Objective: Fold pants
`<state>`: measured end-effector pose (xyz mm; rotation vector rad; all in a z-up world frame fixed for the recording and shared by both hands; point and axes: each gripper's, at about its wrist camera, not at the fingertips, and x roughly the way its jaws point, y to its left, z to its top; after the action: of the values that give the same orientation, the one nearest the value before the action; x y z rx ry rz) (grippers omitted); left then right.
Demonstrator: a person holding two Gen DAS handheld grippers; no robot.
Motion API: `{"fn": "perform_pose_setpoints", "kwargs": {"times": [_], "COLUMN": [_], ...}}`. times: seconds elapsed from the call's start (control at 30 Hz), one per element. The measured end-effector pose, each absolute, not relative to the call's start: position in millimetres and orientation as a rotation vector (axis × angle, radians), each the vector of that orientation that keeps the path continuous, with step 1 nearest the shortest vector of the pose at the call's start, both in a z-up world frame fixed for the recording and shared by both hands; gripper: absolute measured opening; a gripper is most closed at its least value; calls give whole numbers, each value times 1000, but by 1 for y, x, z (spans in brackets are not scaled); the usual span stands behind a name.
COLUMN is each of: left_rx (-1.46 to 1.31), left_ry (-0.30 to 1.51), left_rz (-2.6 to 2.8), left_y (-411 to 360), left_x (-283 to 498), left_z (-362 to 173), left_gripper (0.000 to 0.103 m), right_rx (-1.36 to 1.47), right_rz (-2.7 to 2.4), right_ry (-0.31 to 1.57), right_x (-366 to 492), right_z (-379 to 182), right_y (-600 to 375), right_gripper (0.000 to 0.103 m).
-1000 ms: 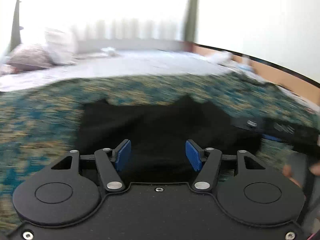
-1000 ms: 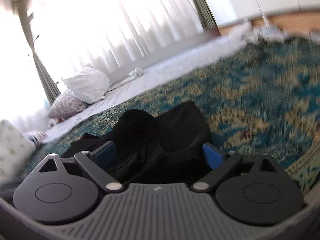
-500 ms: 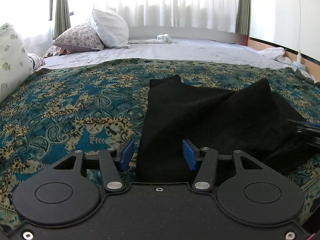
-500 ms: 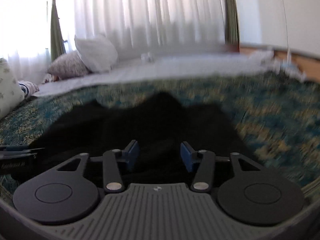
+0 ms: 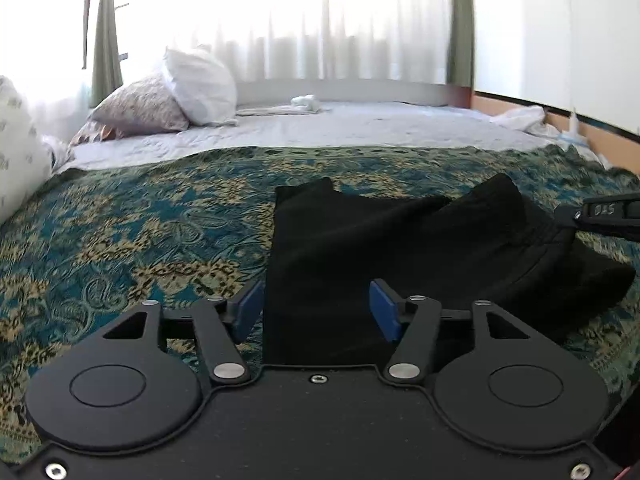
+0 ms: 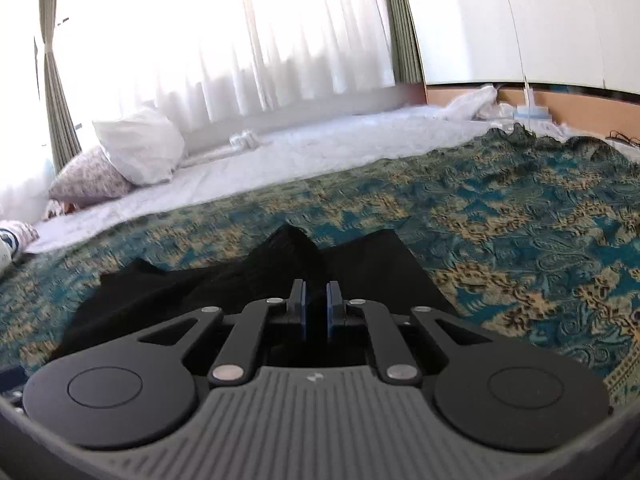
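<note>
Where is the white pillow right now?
In both views the white pillow sits far left, leaning on the patterned pillow below the curtains.

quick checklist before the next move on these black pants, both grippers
1. Right gripper closed on the black pants: cannot tell; its jaws are nearly together with dark cloth around them, but cloth between the pads is not clear.
2. Left gripper ready to grasp: ok; open, left edge of the pants between its fingers.
3. Pants flat: not ok; bunched and peaked on the right side.
4. Pants fully on the patterned bedspread: ok.
5. Pillows away from the work area: ok, far back by the curtains.
</note>
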<state>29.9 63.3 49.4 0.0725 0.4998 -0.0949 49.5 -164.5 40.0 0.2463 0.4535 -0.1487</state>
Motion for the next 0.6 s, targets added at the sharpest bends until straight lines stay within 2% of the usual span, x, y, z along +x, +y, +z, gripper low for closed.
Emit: {"fn": "perform_pose_setpoints", "kwargs": {"times": [0.07, 0.2, 0.23, 0.4, 0.6], "left_rx": [105, 137, 141, 119, 123], "left_ry": [522, 533, 534, 542, 540], "left_rz": [-89, -89, -90, -93, -95], "left_y": [58, 53, 53, 55, 53], "left_x": [32, 32, 33, 34, 34], "left_z": [43, 32, 32, 31, 29], "left_gripper": [57, 57, 57, 58, 58], "right_rx": [295, 291, 291, 348, 358], "right_rz": [-154, -141, -146, -181, -115], "right_ry": [509, 468, 453, 448, 496], "right_x": [52, 40, 38, 32, 34], "right_z": [26, 17, 19, 15, 11], "right_y": [-175, -177, -177, -185, -183], "right_gripper": [12, 17, 33, 64, 73]}}
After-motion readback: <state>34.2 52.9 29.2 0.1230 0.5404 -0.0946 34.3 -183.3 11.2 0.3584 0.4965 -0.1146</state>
